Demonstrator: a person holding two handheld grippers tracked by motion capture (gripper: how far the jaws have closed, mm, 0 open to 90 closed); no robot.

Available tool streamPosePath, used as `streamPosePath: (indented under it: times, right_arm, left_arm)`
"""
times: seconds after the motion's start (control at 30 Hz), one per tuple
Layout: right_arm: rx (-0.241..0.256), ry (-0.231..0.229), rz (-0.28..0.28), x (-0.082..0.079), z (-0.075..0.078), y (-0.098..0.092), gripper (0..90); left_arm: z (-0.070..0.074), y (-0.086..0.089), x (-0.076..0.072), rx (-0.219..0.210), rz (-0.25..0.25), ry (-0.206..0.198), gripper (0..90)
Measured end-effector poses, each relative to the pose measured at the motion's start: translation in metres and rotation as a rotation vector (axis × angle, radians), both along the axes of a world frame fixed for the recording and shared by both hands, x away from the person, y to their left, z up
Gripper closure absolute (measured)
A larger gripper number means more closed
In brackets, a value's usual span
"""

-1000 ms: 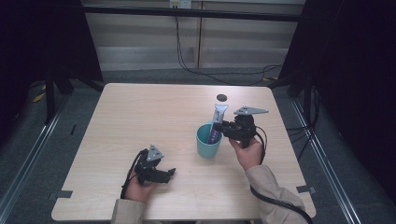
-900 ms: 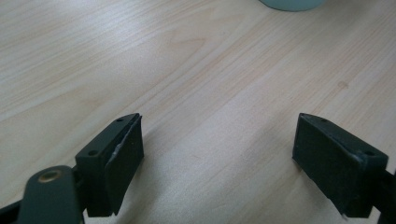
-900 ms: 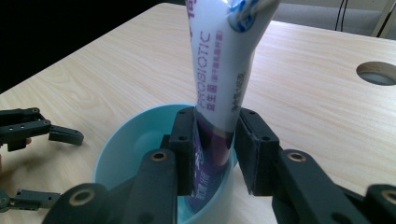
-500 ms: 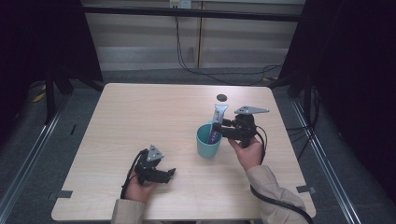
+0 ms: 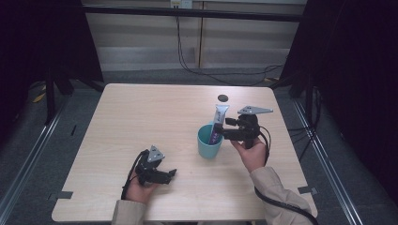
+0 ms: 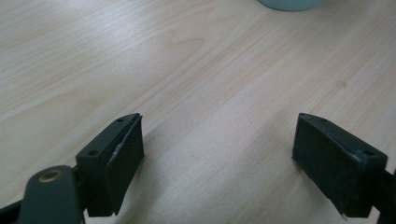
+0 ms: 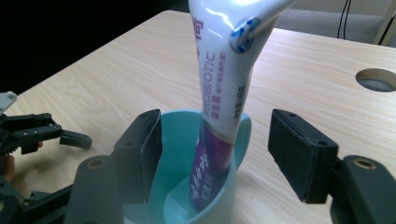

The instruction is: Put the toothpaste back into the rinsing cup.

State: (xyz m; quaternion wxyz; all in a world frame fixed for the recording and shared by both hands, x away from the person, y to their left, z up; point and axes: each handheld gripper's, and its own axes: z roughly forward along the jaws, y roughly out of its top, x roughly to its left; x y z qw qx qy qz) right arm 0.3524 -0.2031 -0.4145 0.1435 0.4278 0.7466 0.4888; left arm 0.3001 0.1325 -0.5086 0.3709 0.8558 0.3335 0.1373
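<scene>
A pale wooden worktop [image 5: 141, 122] is seen from above, with a person's forearms entering from its near edge.

Toward the near left corner, the left gripper [image 5: 171, 173] is held low in a hand [image 5: 137, 187], just above or on the wood; which of the two cannot be told. In the left gripper view, its two black jaws are spread wide apart, with nothing but bare wood grain between them. The base of a teal cup [image 6: 290, 3] is cut off by the top edge of that view, well apart from the jaws.

Right of the worktop's middle, the teal cup [image 5: 208, 141] stands upright. A toothpaste tube [image 5: 217, 123] is propped inside it, leaning against the rim, with its flat crimped end uppermost and its purple lower part down in the cup. In the right gripper view, the tube [image 7: 223, 93] is seen to be white above, with printed lettering, and purple below.

Just right of the cup, the right gripper [image 5: 217, 133] is held level by the other hand [image 5: 252, 153], pointing left at the tube. Its jaws are parted, one on each side of the tube; in the right gripper view a clear gap is visible between each pad and the tube, so nothing is gripped. One jaw is seen in front of the cup's rim [image 7: 196, 116].

Near the far edge, beyond the cup, a small dark round hole [image 5: 223, 98] is set in the worktop.
</scene>
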Motion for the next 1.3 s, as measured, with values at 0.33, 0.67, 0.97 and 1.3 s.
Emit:
streamPosePath:
  times: [0.33, 0.67, 0.97, 1.3]
  right_arm:
    - [-0.017, -0.003, 0.01, -0.005, 0.005, -0.01, 27.4]
    - [-0.024, -0.011, 0.001, -0.011, 0.007, -0.022, 23.5]
    - [-0.039, -0.009, 0.009, -0.017, 0.005, -0.031, 19.9]
    - [-0.052, -0.007, -0.001, -0.023, 0.003, -0.038, 17.5]
  left_arm:
    - [0.0, 0.0, 0.0, 0.002, -0.001, 0.0, 16.3]
    - [0.0, 0.0, 0.0, 0.0, -0.003, 0.001, 16.4]
    - [0.0, 0.0, 0.0, 0.0, -0.004, 0.001, 16.4]
    - [0.0, 0.0, 0.0, 0.002, -0.005, -0.001, 16.4]
